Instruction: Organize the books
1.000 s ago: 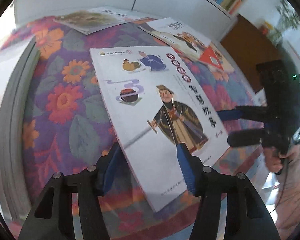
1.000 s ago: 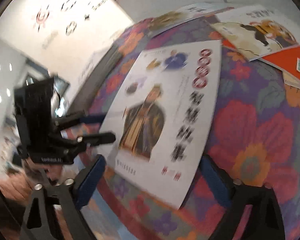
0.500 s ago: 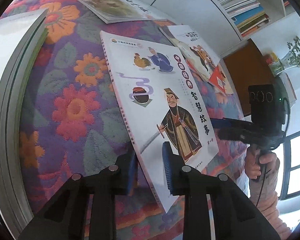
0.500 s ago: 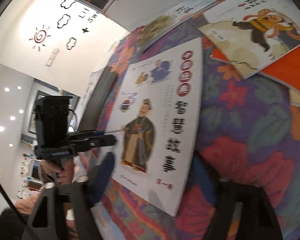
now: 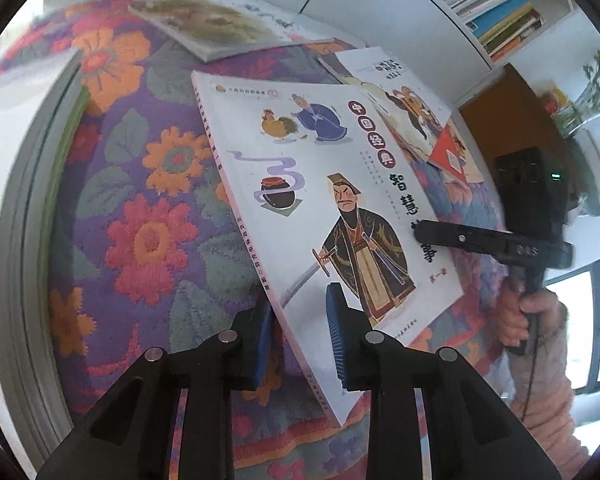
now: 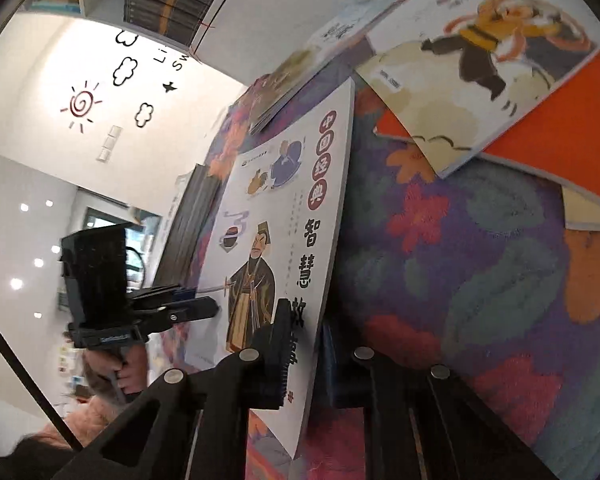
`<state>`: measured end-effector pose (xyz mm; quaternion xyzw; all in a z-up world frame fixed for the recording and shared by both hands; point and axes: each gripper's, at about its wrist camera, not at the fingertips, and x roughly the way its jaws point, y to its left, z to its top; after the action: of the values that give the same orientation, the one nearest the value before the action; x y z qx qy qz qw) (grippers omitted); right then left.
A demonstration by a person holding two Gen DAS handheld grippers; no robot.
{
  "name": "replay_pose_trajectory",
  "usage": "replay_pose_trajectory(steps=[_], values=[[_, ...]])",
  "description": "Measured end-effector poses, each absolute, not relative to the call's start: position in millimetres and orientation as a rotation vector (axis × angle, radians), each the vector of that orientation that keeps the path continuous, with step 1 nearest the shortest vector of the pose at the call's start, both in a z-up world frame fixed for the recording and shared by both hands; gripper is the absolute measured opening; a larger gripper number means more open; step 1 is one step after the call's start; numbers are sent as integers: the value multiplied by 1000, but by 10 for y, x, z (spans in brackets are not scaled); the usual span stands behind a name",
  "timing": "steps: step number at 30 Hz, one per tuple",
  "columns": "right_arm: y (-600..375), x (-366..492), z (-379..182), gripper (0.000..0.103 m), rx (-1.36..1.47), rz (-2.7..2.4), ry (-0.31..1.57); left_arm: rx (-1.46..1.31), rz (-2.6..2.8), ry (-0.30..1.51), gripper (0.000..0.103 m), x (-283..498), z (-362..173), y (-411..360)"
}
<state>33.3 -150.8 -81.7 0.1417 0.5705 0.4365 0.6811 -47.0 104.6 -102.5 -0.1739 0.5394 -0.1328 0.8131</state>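
Step in hand: we grip white storybook (image 5: 332, 216), tilted off flowered table (image 5: 148, 208).
Left gripper (image 5: 300, 338) jaws clamped on near edge.
Right gripper (image 6: 304, 354) jaws just closed, clamped on outer edge.
Next, likely: joint lift toward book stack (image 5: 28, 220), clearing far books (image 6: 480, 52).

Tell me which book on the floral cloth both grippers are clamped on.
The white robed-swordsman book: left gripper and right gripper pinch its edges, lifting it. The other books lie flat, untouched.

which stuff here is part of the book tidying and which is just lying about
In the job:
- white storybook, clamped by both grippers
- left gripper
- right gripper
- monkey book
- orange book
- far book

Lying about:
- floral cloth
- wall shelf books
- plant
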Motion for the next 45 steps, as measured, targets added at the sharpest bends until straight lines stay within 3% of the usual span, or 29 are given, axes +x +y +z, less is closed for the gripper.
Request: replay_pose_trajectory(steps=[17, 27, 45], values=[[-1368, -467, -150, 15, 17, 999, 1021, -232, -266, 1076, 24, -592, -689, 1012], [-1214, -716, 108, 15, 32, 974, 935, -210, -240, 981, 24, -748, -374, 1099], [-151, -701, 497, 16, 38, 1107, 819, -253, -70, 761, 24, -1199, 263, 2357]])
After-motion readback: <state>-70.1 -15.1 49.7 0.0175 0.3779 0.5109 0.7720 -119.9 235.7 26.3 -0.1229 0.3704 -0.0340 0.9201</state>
